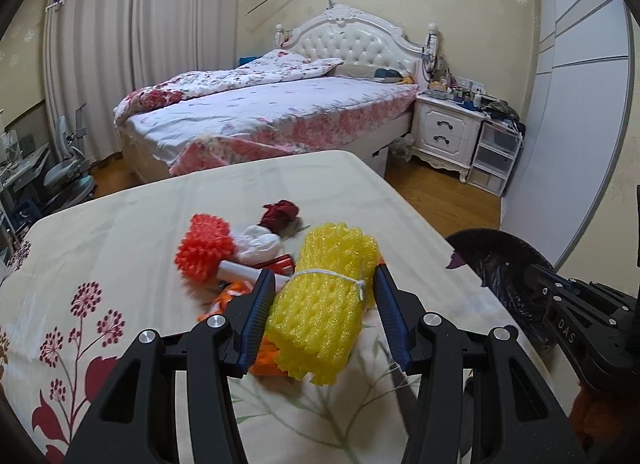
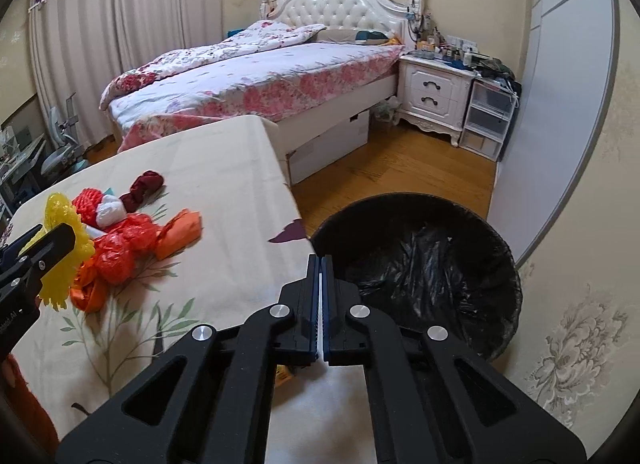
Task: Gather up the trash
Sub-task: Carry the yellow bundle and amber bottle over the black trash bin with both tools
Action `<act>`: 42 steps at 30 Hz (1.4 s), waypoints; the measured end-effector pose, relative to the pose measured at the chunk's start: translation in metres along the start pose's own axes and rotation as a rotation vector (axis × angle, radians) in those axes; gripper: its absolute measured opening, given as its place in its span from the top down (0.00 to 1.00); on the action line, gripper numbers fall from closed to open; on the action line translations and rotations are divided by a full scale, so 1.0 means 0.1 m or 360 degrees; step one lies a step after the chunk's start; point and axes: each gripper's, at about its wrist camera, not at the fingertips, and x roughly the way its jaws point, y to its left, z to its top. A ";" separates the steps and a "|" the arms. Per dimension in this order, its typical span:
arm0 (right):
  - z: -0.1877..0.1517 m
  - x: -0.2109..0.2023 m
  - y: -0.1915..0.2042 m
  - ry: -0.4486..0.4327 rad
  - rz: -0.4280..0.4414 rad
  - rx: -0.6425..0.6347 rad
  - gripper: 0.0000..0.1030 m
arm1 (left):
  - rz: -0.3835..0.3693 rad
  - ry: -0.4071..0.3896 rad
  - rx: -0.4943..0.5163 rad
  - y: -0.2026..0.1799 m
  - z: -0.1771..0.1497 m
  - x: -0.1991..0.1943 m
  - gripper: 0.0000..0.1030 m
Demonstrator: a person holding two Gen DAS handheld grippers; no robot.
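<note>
Left tongs (image 1: 324, 312) are clamping the yellow foam roll (image 1: 326, 300) just above the desk (image 1: 120, 223), beside the bin (image 2: 420, 264); right tongs (image 2: 321, 284) are sitting together, empty, at the bin's rim. Next: carrying the roll over the bin and releasing.

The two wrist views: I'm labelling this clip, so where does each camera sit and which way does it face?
Left wrist: on the left gripper, facing the bed over the table; its fingers clamp yellow foam netting; right gripper at the edge.
Right wrist: on the shut right gripper, facing the lined bin.
Shared: table, trash pile, bin, bed.
</note>
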 end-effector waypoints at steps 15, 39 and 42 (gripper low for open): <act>-0.21 -0.03 -0.09 0.0092 -0.0004 0.0019 0.76 | 0.0024 0.0028 0.0024 -0.05 -0.06 0.06 0.51; -0.52 0.00 0.45 0.0273 0.0004 -0.0052 0.67 | 0.0131 0.0026 -0.0140 0.55 -0.25 -0.18 0.51; -0.53 0.00 0.48 0.0271 0.0014 -0.0077 0.77 | 0.0122 0.0028 -0.0138 0.55 -0.26 -0.18 0.51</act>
